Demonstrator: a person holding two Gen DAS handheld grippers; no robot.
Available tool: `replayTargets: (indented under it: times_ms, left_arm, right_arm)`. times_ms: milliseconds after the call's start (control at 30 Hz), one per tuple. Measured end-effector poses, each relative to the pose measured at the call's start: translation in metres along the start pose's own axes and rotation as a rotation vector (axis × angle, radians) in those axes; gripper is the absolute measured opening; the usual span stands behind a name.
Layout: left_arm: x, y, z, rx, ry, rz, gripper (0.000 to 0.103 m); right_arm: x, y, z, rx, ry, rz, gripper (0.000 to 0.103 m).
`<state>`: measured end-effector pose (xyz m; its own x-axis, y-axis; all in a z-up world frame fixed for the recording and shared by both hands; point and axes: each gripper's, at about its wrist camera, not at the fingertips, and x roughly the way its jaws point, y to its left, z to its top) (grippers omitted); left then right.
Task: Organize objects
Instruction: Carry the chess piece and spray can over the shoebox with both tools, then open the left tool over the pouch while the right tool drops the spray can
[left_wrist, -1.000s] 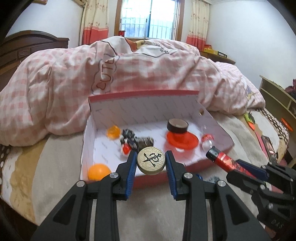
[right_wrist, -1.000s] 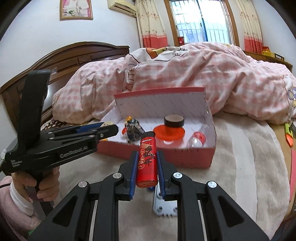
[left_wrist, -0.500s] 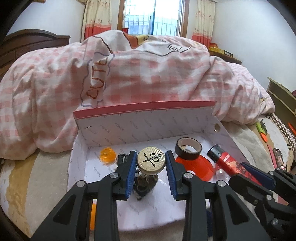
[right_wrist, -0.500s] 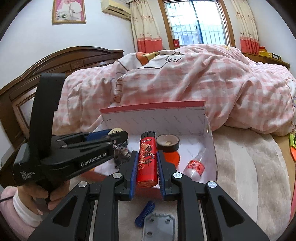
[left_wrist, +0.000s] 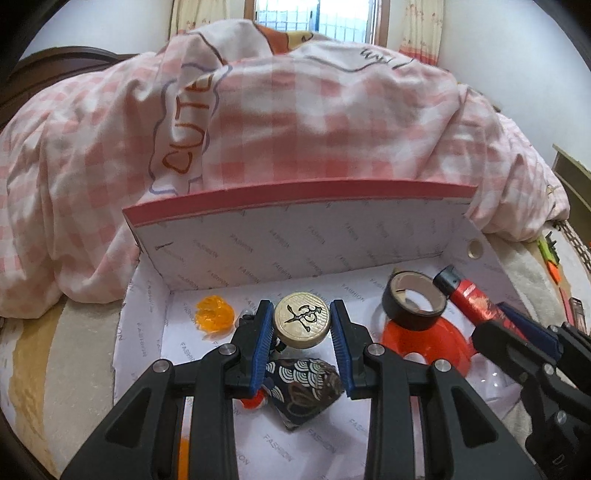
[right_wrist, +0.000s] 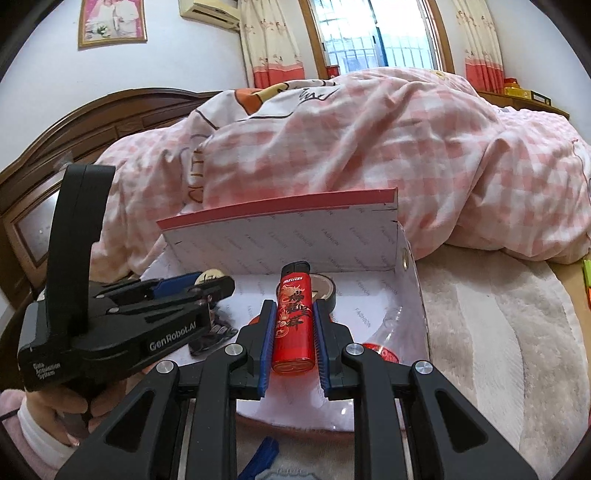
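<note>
A red-rimmed white box (left_wrist: 295, 236) (right_wrist: 280, 247) lies open on the bed. My left gripper (left_wrist: 302, 325) is shut on a round wooden chess piece (left_wrist: 302, 319) and holds it above the box's inside, over a dark patterned pouch (left_wrist: 303, 387). My right gripper (right_wrist: 293, 325) is shut on a red lighter (right_wrist: 293, 321) and holds it over the box's right half; the lighter also shows in the left wrist view (left_wrist: 469, 299). The left gripper appears at the left of the right wrist view (right_wrist: 207, 284).
Inside the box lie an orange translucent ball (left_wrist: 214, 314), a black tape roll (left_wrist: 413, 302) on a red dish (left_wrist: 424, 343), and a small clear bottle with a red label (right_wrist: 384, 350). A pink checked quilt (left_wrist: 295, 129) is heaped behind. A blue item (right_wrist: 264, 454) lies in front of the box.
Both grippers have moved forward from in front of the box to over its inside, still holding the chess piece and the lighter.
</note>
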<state>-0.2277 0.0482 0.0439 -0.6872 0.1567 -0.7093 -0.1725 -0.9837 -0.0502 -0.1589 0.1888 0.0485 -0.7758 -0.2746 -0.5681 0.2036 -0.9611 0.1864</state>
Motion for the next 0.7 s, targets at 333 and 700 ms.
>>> replayTargets:
  times_ms: [333, 700]
  left_arm:
    - [0.020, -0.004, 0.002, -0.001, 0.044, 0.005, 0.031]
    - [0.011, 0.000, -0.005, 0.001, 0.011, 0.012, 0.044]
  right_arm:
    - [0.015, -0.002, -0.003, 0.009, 0.026, -0.003, 0.021]
    - [0.020, -0.003, -0.005, 0.015, 0.041, -0.012, 0.021]
